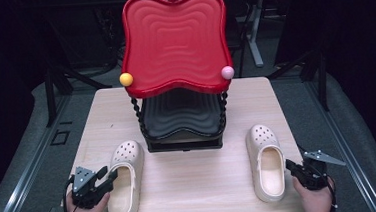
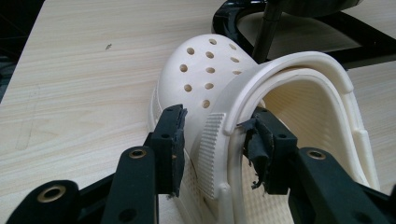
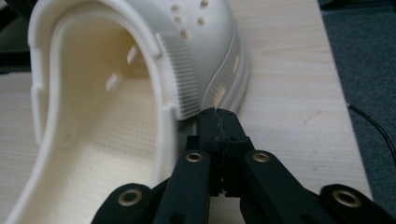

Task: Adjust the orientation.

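Item 1, left clog [image 1: 126, 185]: cream, perforated toe, lying flat on the bench [image 1: 192, 196] with its toe away from the person. The left gripper [image 1: 108, 175] has its jaws spread around the clog's outer side wall near the ribbed strap hinge [image 2: 210, 154]; 1 pad sits outside the wall, the other inside the opening by the collar rim. The outer pad stands a little off the wall, the inner one is just at the rim; no firm pinch is visible, so the jaws read as open

Item 2, right clog [image 1: 266, 163]: matching cream clog, also flat on the bench, toe away from the person. The right gripper [image 1: 291, 168] has its jaws closed, pads pressed together with nothing between. Their tip lies just beside the clog's outer side, at the lower end of its ribbed hinge [image 3: 180, 84]; whether it touches cannot be told

Item 3, 2-tier stand [image 1: 181, 116]: beyond both pairs of jaws, midway between the clogs. Red wavy tray [image 1: 174, 42] on top, black tray [image 1: 179, 117] beneath. A yellow ball [image 1: 126, 79] and a pink ball [image 1: 228, 72] cap the front corners
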`<action>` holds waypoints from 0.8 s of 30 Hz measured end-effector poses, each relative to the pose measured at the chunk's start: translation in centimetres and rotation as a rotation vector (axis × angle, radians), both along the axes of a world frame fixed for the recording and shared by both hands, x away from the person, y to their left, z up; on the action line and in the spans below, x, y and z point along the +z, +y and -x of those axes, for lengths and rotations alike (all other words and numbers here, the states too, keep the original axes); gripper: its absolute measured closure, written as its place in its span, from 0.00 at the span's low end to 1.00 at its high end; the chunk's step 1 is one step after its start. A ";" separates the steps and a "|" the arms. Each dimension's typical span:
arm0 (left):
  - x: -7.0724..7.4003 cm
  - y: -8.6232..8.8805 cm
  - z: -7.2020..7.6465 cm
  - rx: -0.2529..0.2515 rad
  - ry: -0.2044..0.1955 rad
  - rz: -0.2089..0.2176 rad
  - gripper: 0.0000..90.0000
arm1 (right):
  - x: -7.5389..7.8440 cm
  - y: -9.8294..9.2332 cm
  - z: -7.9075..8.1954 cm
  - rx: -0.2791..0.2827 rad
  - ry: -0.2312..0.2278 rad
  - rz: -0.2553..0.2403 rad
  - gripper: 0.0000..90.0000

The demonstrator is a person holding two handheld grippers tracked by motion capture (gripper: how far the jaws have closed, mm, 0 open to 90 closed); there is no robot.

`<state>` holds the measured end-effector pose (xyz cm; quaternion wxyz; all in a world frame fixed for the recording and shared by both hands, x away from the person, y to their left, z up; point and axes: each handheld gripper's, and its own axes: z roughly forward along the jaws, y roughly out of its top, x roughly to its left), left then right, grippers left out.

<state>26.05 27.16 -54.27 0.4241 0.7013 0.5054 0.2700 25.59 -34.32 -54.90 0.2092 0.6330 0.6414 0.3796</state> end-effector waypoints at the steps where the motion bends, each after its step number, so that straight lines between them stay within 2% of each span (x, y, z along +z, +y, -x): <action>1: 0.0 0.0 0.0 0.000 0.000 0.000 0.64 | -0.2 0.1 -0.2 0.004 0.006 -0.005 1.00; 2: 0.0 0.0 0.0 -0.001 0.000 0.000 0.64 | -0.3 0.2 -0.3 0.009 0.018 0.014 1.00; 4: 0.0 0.0 0.0 -0.001 0.001 0.002 0.64 | -0.3 0.4 -0.4 0.004 0.012 0.020 1.00; 8: 0.0 0.0 0.0 0.000 0.001 0.002 0.64 | 0.7 0.8 0.3 -0.033 -0.051 0.054 1.00; 9: 0.0 0.0 0.0 0.000 0.001 0.002 0.64 | 0.7 0.8 0.3 -0.033 -0.051 0.054 1.00; 12: 0.0 0.0 0.0 0.001 0.001 0.004 0.64 | 1.9 1.4 1.2 -0.039 -0.169 0.041 1.00; 15: 0.0 0.0 0.0 0.001 0.000 0.008 0.64 | 2.5 1.9 1.4 -0.021 -0.216 0.046 1.00; 18: -0.1 0.0 0.0 0.002 -0.001 0.010 0.64 | 2.2 2.1 0.9 -0.014 -0.202 0.069 1.00; 21: -0.1 0.0 0.0 0.000 -0.002 0.010 0.64 | 2.1 1.9 0.6 -0.013 -0.193 0.067 1.00; 22: -0.1 0.0 0.0 0.000 -0.002 0.011 0.64 | 2.1 1.9 0.6 -0.013 -0.198 0.060 0.98; 24: -0.1 0.1 0.0 0.000 -0.002 0.013 0.64 | 2.3 2.0 0.8 -0.010 -0.192 0.075 0.89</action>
